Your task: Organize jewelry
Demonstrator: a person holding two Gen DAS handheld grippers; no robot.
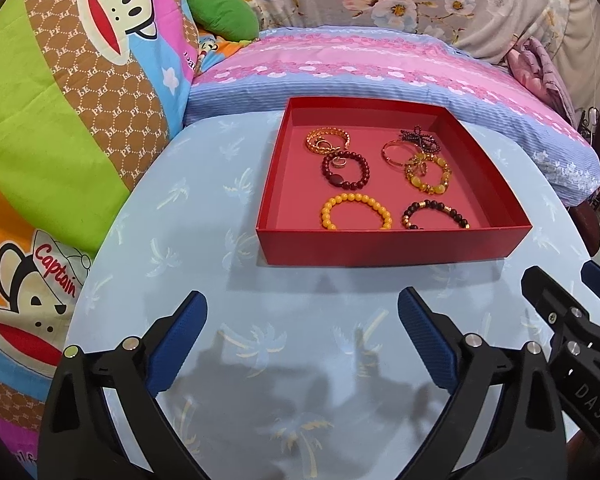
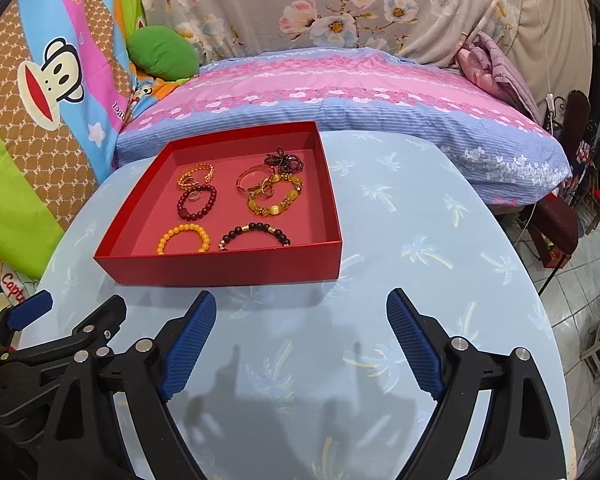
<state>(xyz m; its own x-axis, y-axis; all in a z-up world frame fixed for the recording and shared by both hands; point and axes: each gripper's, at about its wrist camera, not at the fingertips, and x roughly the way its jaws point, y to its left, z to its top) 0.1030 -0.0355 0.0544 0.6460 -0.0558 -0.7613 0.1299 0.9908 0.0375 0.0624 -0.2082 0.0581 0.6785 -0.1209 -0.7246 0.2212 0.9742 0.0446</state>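
A shallow red box (image 1: 388, 242) stands on the light blue table; it also shows in the right wrist view (image 2: 220, 266). Inside lie several bracelets: a yellow bead bracelet (image 1: 356, 211) (image 2: 183, 239), a dark bead bracelet with gold spacers (image 1: 435, 214) (image 2: 255, 234), a dark red bead bracelet (image 1: 345, 169) (image 2: 197, 201), an amber bracelet (image 1: 428, 174) (image 2: 275, 197), a gold chain bracelet (image 1: 327, 140) (image 2: 194, 176), a thin bangle (image 1: 396, 152) and a dark small-bead strand (image 1: 418, 138). My left gripper (image 1: 302, 308) is open and empty, in front of the box. My right gripper (image 2: 301, 308) is open and empty, beside it.
The round table (image 2: 440, 240) has a palm-print blue top. Behind it lies a pink and blue bed cover (image 1: 360, 64). A cartoon-monkey quilt (image 1: 60, 100) and a green cushion (image 1: 224, 12) are at the left. A tiled floor with furniture (image 2: 580, 248) is at the right.
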